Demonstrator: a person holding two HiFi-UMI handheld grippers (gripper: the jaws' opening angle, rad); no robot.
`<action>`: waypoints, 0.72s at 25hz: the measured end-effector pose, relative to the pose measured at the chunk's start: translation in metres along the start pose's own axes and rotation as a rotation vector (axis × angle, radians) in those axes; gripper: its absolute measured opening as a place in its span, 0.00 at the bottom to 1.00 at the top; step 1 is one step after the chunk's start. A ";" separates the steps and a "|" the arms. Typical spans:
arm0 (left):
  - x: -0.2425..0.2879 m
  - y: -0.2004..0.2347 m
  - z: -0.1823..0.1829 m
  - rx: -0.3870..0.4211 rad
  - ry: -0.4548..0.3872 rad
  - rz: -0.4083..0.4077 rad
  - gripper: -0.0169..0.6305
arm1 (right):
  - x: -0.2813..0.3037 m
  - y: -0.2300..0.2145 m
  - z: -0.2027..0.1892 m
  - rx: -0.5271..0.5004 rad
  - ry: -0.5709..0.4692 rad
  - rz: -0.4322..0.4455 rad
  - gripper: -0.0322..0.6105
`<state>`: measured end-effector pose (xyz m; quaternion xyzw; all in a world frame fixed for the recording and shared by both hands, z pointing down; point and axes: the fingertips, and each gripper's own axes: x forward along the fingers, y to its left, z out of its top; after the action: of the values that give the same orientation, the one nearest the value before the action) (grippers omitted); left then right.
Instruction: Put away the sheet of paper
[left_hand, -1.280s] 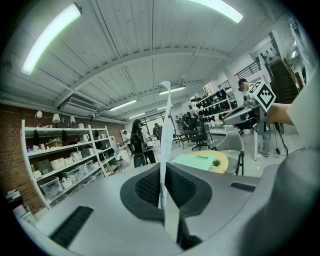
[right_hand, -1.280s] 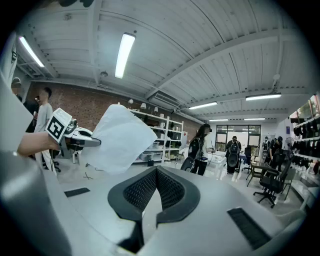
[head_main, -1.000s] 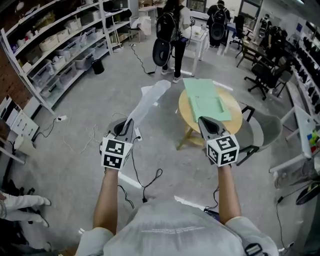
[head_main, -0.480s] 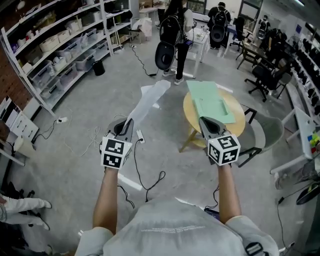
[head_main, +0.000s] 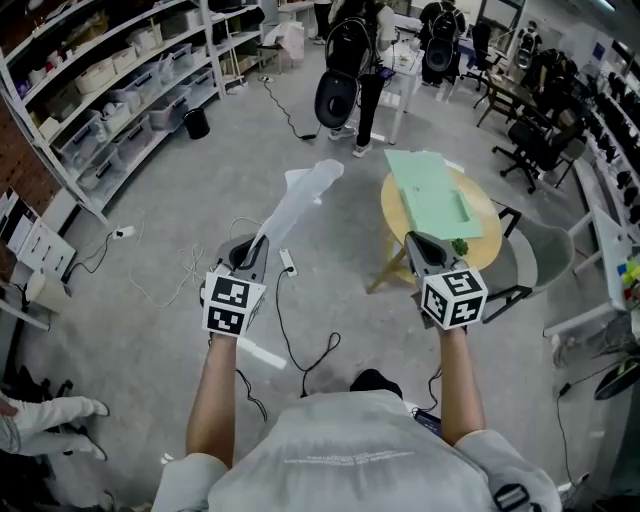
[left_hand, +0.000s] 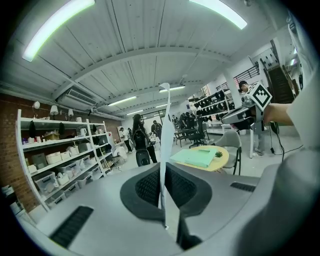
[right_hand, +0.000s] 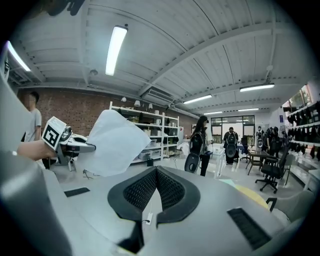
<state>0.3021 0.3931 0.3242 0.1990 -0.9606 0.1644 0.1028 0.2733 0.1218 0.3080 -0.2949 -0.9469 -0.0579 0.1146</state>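
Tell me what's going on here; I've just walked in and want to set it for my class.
A person holds a tool in each hand. The left tool is shut on a white sheet of paper, which sticks out ahead of it. The right tool is shut and empty. Ahead on the right, a round wooden table carries a green folder and a small plant. The paper is not yet put away.

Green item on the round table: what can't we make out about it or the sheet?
- The green item: folder, pad or tray, too small in head view to tell.
- The sheet of paper: edge-on in left gripper view, so any print is hidden.
- The round table, near rim: covered by the right gripper in head view.
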 end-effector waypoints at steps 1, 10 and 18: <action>0.001 0.001 -0.004 -0.005 0.005 -0.006 0.05 | 0.003 0.001 -0.001 -0.005 0.006 -0.001 0.10; 0.037 0.031 -0.028 -0.039 0.031 -0.006 0.05 | 0.050 -0.005 -0.006 -0.011 0.042 0.008 0.10; 0.111 0.065 -0.037 -0.061 0.057 -0.008 0.05 | 0.122 -0.053 -0.013 0.018 0.048 0.013 0.10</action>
<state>0.1799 0.4240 0.3695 0.1948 -0.9611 0.1402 0.1366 0.1473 0.1427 0.3487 -0.2987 -0.9423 -0.0558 0.1402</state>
